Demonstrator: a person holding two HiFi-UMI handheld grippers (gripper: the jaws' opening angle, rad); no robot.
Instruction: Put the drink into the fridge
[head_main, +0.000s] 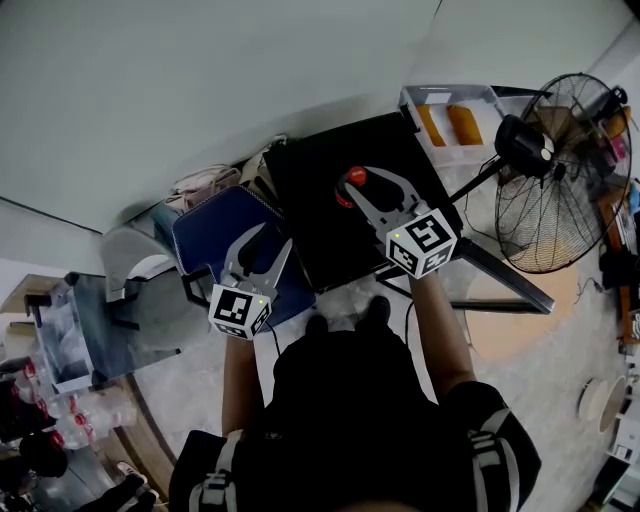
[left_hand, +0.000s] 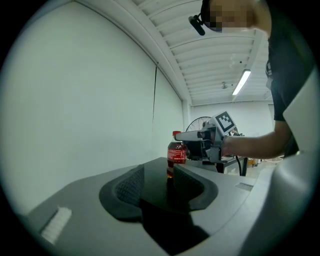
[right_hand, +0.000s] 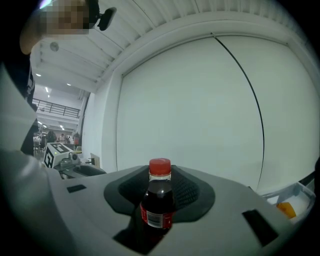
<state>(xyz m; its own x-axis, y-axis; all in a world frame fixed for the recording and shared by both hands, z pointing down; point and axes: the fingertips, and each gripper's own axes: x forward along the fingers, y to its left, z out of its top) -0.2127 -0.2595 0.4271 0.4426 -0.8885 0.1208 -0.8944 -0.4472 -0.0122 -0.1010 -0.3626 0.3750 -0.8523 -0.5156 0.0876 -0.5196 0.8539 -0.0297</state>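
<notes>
The bottle (right_hand: 159, 200), red cap up and dark drink inside, stands upright between the jaws of the right gripper (head_main: 368, 190). The jaws are closed on its lower body, a pad on each side of the label. Gripping low and square like this keeps it vertical, so it should lift without tipping. Its base seems to rest on the black surface (head_main: 320, 230) just under the jaws, so I judge the grasp made and the lift not yet begun.

That black surface looks like the top of a boxy cabinet. It may be the fridge itself, but no door shows, so I cannot tell.

The left gripper (head_main: 268, 240) is well to the left of the bottle, over a blue case (head_main: 205, 235). Its jaws are wide apart with nothing between them. In the left gripper view the bottle appears far beyond the jaws. Held free and open, this gripper is probably kept ready for the fridge door while the right one carries.

A fan (head_main: 560, 190) stands well off to the right of the right jaws, clear of any carrying path.
</notes>
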